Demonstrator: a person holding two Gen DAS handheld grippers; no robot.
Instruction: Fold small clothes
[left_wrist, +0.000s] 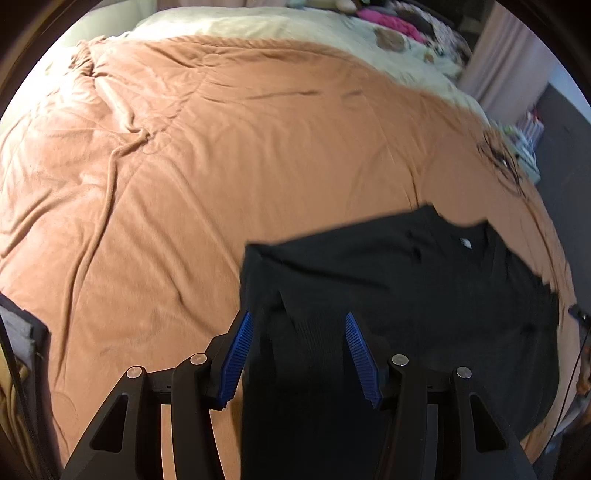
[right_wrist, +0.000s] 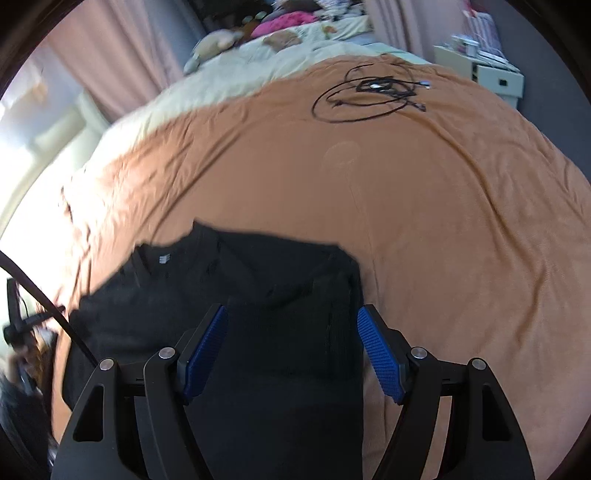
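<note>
A black T-shirt (left_wrist: 406, 277) lies on an orange-brown blanket (left_wrist: 221, 166), its neck with a small white label (left_wrist: 466, 242) towards the far side. My left gripper (left_wrist: 298, 315) hangs open over the shirt's left edge, with folded black cloth under and between its blue pads (left_wrist: 236, 362), which do not press on it. In the right wrist view the same shirt (right_wrist: 258, 266) fills the lower middle. My right gripper (right_wrist: 292, 308) stands open over the shirt's right edge, and the cloth passes between its blue pads (right_wrist: 382, 354) without being pinched.
A coil of black cable (right_wrist: 369, 96) lies on the blanket (right_wrist: 443, 221) beyond the shirt. A cream cover (left_wrist: 295, 26) and pink things (right_wrist: 284, 20) lie at the bed's far end. A white drawer unit (right_wrist: 495, 74) and curtains (right_wrist: 110, 55) stand past the bed.
</note>
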